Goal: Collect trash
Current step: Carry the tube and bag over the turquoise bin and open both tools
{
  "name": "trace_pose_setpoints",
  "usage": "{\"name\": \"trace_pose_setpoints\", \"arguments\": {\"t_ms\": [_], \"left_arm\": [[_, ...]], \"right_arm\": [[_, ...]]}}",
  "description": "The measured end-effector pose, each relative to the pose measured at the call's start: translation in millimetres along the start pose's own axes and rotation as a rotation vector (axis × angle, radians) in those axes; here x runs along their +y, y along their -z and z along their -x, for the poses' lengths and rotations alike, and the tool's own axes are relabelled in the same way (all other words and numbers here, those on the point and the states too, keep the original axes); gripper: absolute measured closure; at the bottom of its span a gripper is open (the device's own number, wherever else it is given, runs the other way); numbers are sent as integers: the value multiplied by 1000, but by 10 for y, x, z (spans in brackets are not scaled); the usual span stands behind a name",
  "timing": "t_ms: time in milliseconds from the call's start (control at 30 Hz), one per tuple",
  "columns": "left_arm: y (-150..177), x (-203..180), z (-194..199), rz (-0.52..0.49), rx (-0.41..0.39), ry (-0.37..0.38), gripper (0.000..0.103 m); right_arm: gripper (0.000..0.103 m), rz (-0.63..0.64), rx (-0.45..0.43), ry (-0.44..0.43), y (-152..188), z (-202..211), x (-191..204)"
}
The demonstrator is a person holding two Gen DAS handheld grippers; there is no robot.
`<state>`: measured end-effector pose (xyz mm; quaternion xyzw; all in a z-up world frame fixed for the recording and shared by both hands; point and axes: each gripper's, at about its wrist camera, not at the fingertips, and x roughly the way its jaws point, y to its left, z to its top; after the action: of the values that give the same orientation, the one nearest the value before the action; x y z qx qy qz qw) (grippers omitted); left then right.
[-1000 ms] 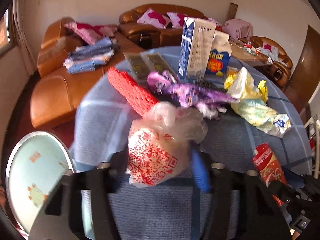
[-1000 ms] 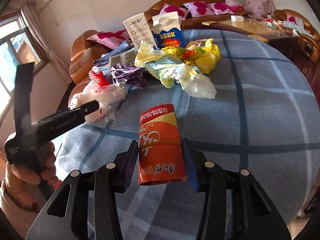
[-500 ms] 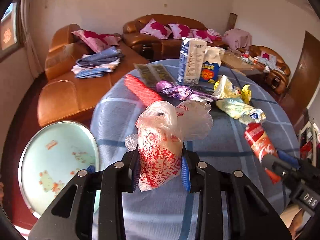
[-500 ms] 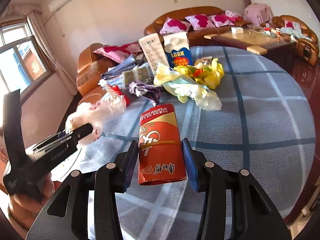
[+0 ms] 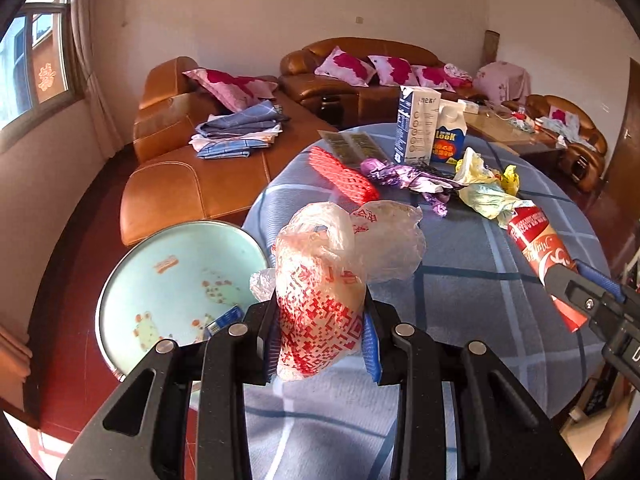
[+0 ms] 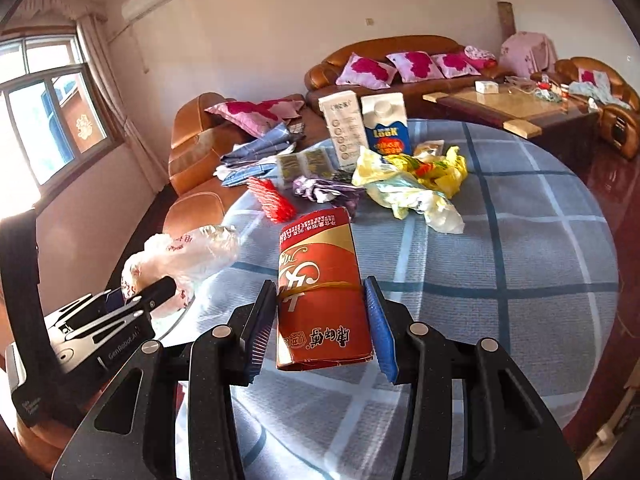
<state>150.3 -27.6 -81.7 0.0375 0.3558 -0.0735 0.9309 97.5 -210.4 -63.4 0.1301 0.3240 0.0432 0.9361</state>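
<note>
Hidden/cut off: lower end of the plastic bag [image 5: 320, 312] sits behind the left gripper's [image 5: 320, 342] pads; print on it is red blocks, not readable. Far trash in the upper centre is small and partly overlapped. In the right wrist view a person's hand is hard to make out behind the left tool at lower left.
Left gripper state: jaws narrow, both pads pressed on the crumpled plastic bag; bag's knotted top billows above the fingers, frame centre.
Right gripper [image 6: 320, 322] state: jaws part-way apart, clamped on a flattened red carton [image 6: 322, 292], which stands upright between the pads, lower centre. Same carton shows at right edge of the left wrist view.
Trash on table: red mesh sleeve [image 5: 342, 176], purple wrapper [image 5: 404, 178], yellow bags [image 5: 486, 188], two upright milk cartons [image 5: 432, 130], flat packets [image 5: 352, 144]; all clustered in the upper centre, touching or just beside one another.
Table [image 6: 520, 264]: round, blue checked cloth; near half bare in the right wrist view, right of centre.
Basin [image 5: 168, 284]: pale green, round, lower left in the left wrist view, beside and below the table edge; a small blue item lies in it.
Edges: table rim curves along the left, just beside the brown sofa [image 5: 188, 172]. Red floor open at left.
</note>
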Motion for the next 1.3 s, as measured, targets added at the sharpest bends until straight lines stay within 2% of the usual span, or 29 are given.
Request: {"name": "trace_pose_setpoints", "arguments": {"t_ms": [400, 1300], "left_arm": [[106, 257, 262, 37, -36, -47, 70], [263, 893, 511, 136, -61, -108, 70]], "right_arm": [[58, 55, 0, -30, 42, 42, 359], [58, 178, 3, -114, 99, -2, 1082]]}}
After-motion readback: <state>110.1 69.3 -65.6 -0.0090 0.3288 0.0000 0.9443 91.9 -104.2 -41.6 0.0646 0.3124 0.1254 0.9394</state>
